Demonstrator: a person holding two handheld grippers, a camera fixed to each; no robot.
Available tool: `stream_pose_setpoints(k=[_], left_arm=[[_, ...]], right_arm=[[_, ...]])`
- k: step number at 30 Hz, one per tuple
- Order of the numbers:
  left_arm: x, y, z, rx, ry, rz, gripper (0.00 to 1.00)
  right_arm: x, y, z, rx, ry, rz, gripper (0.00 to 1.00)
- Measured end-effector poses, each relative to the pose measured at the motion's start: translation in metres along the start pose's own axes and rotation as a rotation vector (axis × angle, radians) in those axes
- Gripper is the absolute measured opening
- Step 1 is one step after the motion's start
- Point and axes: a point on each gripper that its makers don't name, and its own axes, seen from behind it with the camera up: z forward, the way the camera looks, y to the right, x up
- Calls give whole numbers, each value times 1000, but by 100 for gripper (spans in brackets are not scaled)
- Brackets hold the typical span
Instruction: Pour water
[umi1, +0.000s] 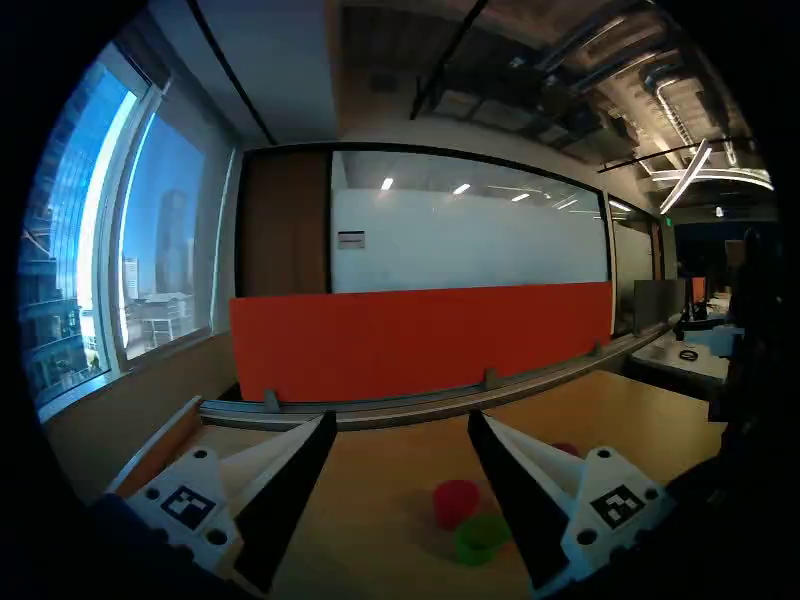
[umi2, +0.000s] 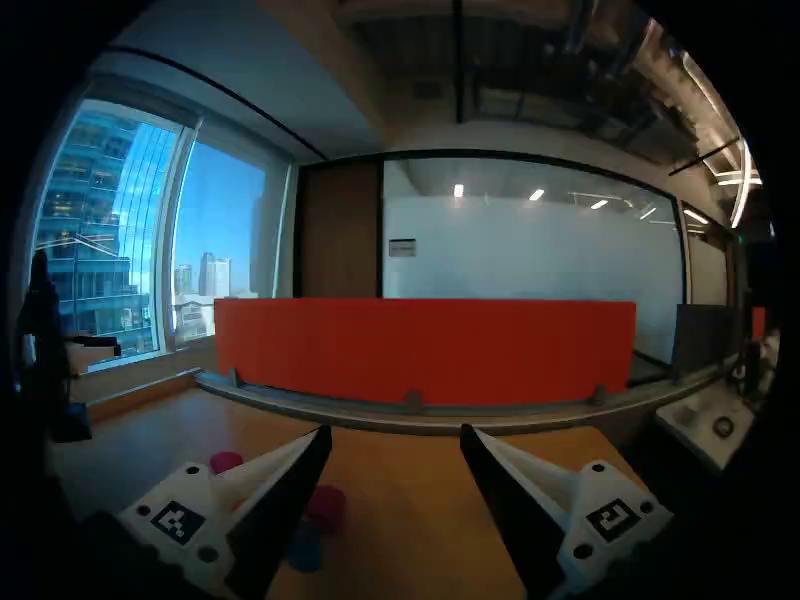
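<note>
In the left gripper view my left gripper (umi1: 400, 415) is open above a wooden table (umi1: 390, 470), nothing between its fingers. A red cup (umi1: 456, 500) and a green cup (umi1: 480, 538) stand close together just inside its right finger (umi1: 515, 500); a pink item (umi1: 567, 449) peeks out behind that finger. In the right gripper view my right gripper (umi2: 395, 430) is also open and empty over the table (umi2: 410, 500). A magenta cup (umi2: 325, 505) and a blue cup (umi2: 305, 548) sit beside its left finger (umi2: 280, 500), and a pink cup (umi2: 225, 461) lies farther left.
An orange divider panel (umi1: 420, 340) with a grey rail runs along the table's far edge. Large windows (umi1: 90, 270) lie to the left. A neighbouring desk (umi1: 690, 360) with small items is at the right. A dark upright shape (umi2: 45, 350) stands at the left edge.
</note>
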Motion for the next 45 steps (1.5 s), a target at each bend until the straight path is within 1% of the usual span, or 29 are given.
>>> stream_pose_setpoints(k=[5,8,11,15,18,23,30,35,41,45], left_arm=[[1,15,-4,-90,-7,8,98],[1,24,-7,-144,-12,8,98],[2,34,-10,-198,-17,4,98],[1,42,-12,-251,-22,12,98],[-2,44,-13,-267,-31,18,98],[-6,48,-13,-294,-50,28,98],[-18,51,-15,-327,-86,72,98],[-30,55,-16,-351,-113,91,98],[-48,59,-15,-379,-149,96,98],[-64,62,-14,-399,-181,101,98]], right_arm=[[6,-19,-3,105,17,-22,99],[9,-32,-6,170,22,-24,99],[14,-45,-10,235,19,-8,99],[18,-55,-12,297,17,9,99],[19,-58,-12,315,13,6,99],[17,-66,-14,344,-7,-16,99],[5,-75,-15,380,-58,-56,99],[-11,-77,-15,398,-100,-72,99],[-26,-77,-12,407,-136,-82,99],[-37,-78,-10,418,-160,-85,99]])
